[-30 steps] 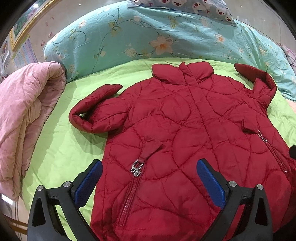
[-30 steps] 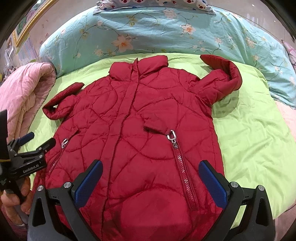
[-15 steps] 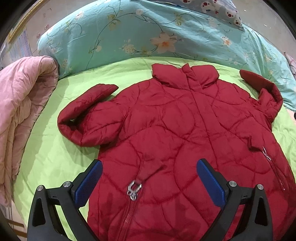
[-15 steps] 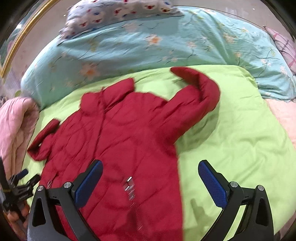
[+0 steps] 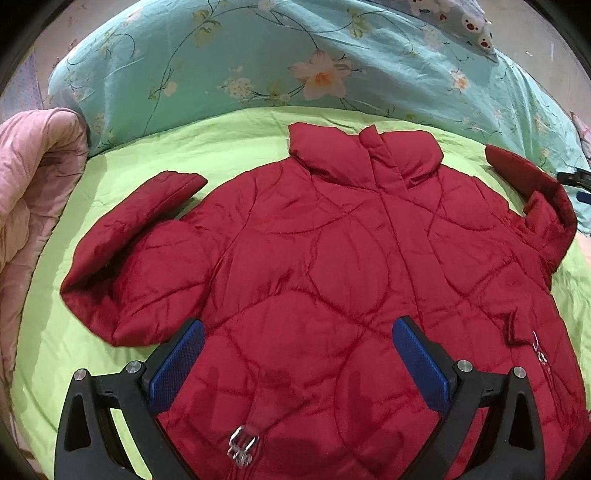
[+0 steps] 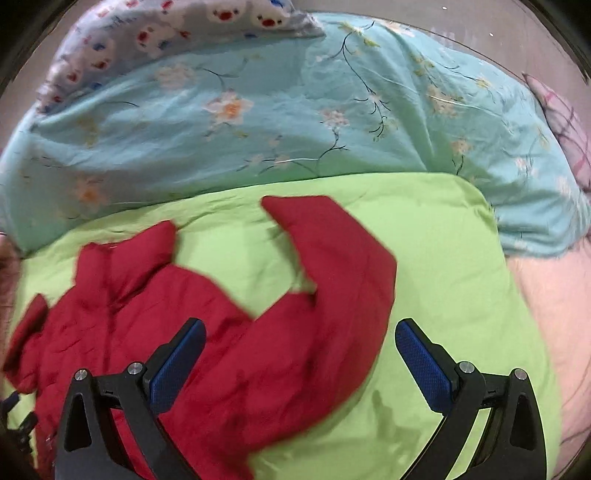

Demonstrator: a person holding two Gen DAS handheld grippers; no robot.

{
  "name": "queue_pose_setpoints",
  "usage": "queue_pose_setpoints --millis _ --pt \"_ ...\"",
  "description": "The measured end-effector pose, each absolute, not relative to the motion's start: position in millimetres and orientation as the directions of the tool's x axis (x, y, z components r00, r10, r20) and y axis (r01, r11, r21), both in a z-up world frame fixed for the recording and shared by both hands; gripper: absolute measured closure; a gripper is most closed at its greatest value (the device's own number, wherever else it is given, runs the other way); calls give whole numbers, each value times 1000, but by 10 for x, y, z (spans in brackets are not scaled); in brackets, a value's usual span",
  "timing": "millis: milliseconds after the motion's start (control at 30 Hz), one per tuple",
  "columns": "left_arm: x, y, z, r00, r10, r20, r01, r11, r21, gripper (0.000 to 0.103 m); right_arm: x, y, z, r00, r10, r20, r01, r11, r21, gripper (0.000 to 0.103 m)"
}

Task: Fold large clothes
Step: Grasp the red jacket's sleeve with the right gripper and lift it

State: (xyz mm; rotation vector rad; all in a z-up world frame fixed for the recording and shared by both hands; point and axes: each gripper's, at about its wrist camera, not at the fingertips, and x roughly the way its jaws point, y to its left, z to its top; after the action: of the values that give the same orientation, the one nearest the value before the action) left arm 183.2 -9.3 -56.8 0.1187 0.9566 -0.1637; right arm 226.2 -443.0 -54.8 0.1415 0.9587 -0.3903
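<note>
A red quilted jacket (image 5: 332,258) lies front up on the green sheet (image 5: 229,140), collar toward the pillows, both sleeves bent upward. My left gripper (image 5: 295,365) is open and empty, hovering over the jacket's lower left front near a pocket zipper pull (image 5: 240,446). My right gripper (image 6: 299,365) is open and empty, above the jacket's right sleeve (image 6: 332,266), whose cuff points toward the pillows. The jacket body (image 6: 110,314) lies to the left in the right wrist view. The right gripper's tip (image 5: 576,179) shows at the right edge of the left wrist view.
A turquoise floral duvet (image 5: 258,62) lies along the far side of the bed. A pink quilt (image 5: 26,192) is bunched at the left. A patterned pillow (image 6: 166,29) lies behind the duvet. Pale pink bedding (image 6: 546,295) lies at the right.
Both grippers have moved forward up the jacket. The right gripper has swung right, from the jacket's body to above the right sleeve. Both stay open.
</note>
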Motion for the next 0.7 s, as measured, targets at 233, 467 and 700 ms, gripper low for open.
queue_pose_setpoints --millis 233,467,700 --pt "2071 -149 -675 569 -120 -814 176 984 -22 1 2867 -4742 -1047 368 -336 -867 384 904 -188 32" --pt "2185 -153 -788 563 -132 -816 167 985 -44 1 2837 -4866 -1140 390 -281 -877 434 896 -94 85" --pt "2185 -127 -801 558 -164 -814 163 983 -86 1 2758 -4404 -744 531 -118 -839 340 937 84 88"
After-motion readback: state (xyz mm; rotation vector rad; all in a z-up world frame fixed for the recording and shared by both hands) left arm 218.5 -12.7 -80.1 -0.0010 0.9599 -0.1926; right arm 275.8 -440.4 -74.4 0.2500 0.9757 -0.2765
